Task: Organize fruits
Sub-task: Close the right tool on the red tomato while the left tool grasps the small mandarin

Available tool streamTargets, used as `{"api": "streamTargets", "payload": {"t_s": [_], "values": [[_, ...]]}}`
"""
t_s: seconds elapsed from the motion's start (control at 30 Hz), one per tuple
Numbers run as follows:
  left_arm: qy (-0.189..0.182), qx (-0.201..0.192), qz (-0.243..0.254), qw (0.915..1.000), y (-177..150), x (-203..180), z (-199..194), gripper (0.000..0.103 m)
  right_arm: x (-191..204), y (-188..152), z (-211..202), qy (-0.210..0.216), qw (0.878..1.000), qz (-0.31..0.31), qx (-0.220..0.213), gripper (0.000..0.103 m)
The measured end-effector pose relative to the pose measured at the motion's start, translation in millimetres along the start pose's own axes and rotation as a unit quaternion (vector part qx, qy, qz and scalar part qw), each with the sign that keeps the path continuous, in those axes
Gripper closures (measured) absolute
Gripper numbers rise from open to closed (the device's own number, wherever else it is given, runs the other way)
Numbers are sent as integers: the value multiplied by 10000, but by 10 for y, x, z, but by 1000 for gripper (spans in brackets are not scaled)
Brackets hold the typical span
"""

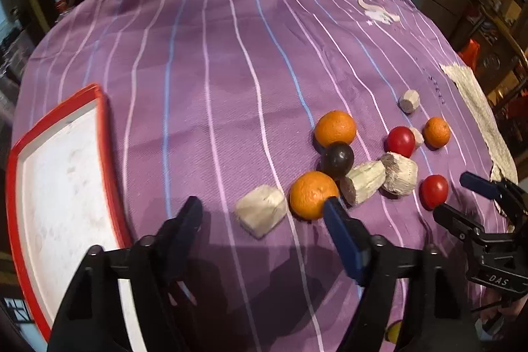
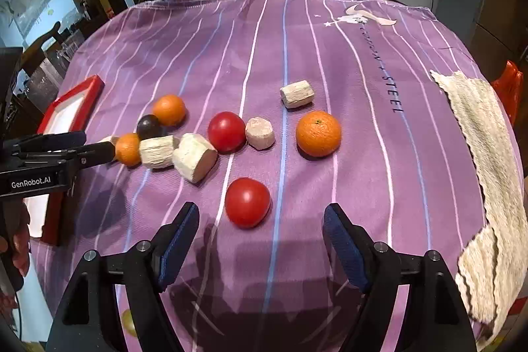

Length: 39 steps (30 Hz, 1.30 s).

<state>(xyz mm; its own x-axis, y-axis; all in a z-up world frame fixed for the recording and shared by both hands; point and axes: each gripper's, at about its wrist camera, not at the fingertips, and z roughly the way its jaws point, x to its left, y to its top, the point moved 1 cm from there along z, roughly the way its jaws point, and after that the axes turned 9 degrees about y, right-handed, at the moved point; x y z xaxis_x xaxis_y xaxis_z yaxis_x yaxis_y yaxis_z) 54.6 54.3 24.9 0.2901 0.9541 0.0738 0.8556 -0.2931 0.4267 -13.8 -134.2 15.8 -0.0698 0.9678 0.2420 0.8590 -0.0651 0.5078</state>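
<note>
Oranges (image 2: 318, 133), glossy round tomatoes (image 2: 247, 202) – left gripper (image 1: 264, 213), right gripper (image 2: 261, 218) both gape

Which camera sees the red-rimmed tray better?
The left wrist view. There the red-rimmed tray fills the left side, showing its white floor and long rim, with the open left gripper beside it. The right wrist view shows only a corner of it, partly hidden behind the left gripper.

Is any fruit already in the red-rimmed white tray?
No: the red-rimmed white tray shows only bare white floor in the left wrist view.
</note>
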Motion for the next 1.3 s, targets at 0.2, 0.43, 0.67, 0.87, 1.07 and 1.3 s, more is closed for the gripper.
{"api": "streamTargets", "payload": {"t_s": [0.2,0.43,0.67,0.87,1.07,1.3], "values": [[-472,-37,22,9989,63,26,16,51,-9,44,173,60,9998,-91,161,27],[-656,-17,-43,9978,39,102,31,51,-19,86,223,115,9997,-107,188,55],[-647,-21,262,9976,16,-14,57,42,10,79,222,80,9998,-101,179,58],[-778,73,281,9965,44,52,55,48,8,54,197,140,9997,-17,211,65],[-1077,134,124,9940,55,172,112,53,44,17,182,141,9995,31,278,68],[-1346,220,478,9895,73,-48,198,46,92,59,224,22,9994,84,339,68]]}}
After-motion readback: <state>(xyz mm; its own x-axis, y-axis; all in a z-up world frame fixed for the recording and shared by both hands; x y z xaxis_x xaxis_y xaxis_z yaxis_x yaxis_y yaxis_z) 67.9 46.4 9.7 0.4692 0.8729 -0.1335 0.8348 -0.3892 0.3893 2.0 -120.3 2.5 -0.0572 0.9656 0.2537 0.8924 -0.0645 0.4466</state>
